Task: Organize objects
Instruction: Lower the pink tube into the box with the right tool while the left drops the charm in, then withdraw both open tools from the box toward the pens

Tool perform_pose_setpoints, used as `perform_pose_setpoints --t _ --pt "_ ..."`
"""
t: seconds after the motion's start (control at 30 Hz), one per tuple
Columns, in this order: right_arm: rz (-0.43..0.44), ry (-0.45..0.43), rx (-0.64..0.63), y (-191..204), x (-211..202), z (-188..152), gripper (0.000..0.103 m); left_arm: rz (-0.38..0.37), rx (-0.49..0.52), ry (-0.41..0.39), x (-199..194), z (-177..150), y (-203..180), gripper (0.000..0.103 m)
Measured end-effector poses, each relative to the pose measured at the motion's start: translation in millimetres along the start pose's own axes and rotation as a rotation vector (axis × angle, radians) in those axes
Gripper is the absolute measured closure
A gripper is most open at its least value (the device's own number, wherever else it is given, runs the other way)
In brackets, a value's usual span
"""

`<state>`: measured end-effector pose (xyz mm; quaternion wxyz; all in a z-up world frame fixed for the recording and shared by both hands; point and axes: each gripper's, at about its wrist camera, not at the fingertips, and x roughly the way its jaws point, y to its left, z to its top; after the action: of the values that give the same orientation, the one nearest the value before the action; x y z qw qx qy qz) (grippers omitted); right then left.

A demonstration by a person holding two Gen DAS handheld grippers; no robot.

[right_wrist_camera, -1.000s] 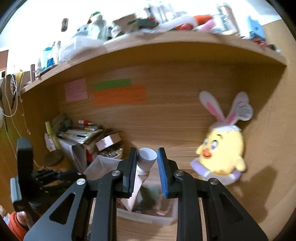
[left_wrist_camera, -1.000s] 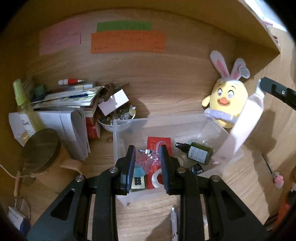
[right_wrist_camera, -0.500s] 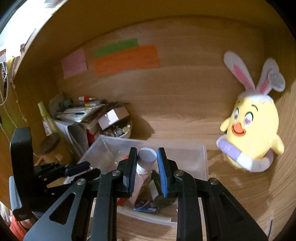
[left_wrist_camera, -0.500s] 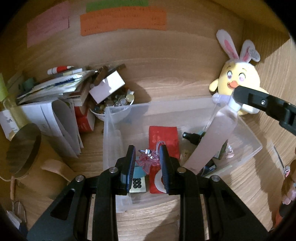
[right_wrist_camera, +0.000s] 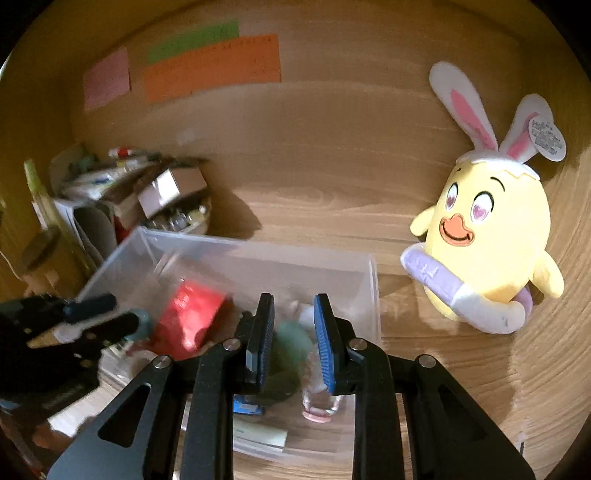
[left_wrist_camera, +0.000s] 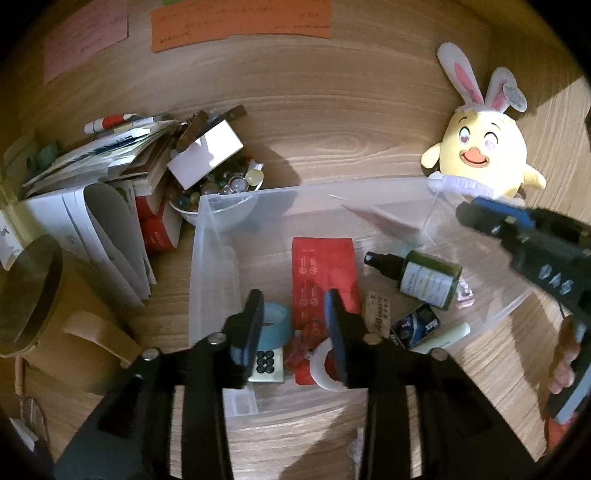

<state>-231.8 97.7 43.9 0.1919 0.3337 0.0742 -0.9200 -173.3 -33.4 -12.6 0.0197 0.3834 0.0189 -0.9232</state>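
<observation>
Left wrist view: the left gripper is hanging over the near end of the clear plastic bin. Its jaws have just been opening and are now standing apart, with nothing pressed between the pads. A small red charm is lying on the bin floor below the gap. Around it are lying a blue tape roll, a white tape roll and a card of black dots. A red packet is showing round icons and fine print that is too small to read. A dark green spray bottle is lying on its side, its white label unreadable. A blue packet is carrying white lettering that I cannot make out. The right gripper is reaching in over the far right corner, its jaws close together on a pale tube that is slanting into the bin. Raised letters on its body are not clearly legible. An orange note on the back wall is bearing faint lines, also unreadable.

Right wrist view: the picture is blurring. The right gripper is keeping only a narrow gap above the bin. The left gripper is showing at the left edge. A yellow chick plush is sitting beside the bin, and its ear tag is printed too small to read.
</observation>
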Motion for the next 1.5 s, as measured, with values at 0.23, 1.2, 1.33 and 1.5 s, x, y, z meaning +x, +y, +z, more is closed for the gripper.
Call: perform_pose_setpoints --t 0.23,1.2,1.33,1.5 --pt "-0.018 0.021 -0.037 6.1 1.6 -5.4 0.074 0.008 0.007 -0.038 -19.1 -0.6 -2.5 0.048" --pt "0.034 0.057 -0.123 10.1 -62.9 -91.0 0.035 -0.005 0.083 0.092 -49.6 -93.1 -16.4 0.033" --pt "0.031 0.115 -0.130 8.4 -51.9 -106.0 0.036 -0.026 0.084 0.130 -44.1 -108.6 -18.7 0.033" --pt "0.042 0.160 -0.147 12.0 -43.9 -116.6 0.036 -0.059 0.080 0.147 -38.7 -110.1 -24.4 0.033"
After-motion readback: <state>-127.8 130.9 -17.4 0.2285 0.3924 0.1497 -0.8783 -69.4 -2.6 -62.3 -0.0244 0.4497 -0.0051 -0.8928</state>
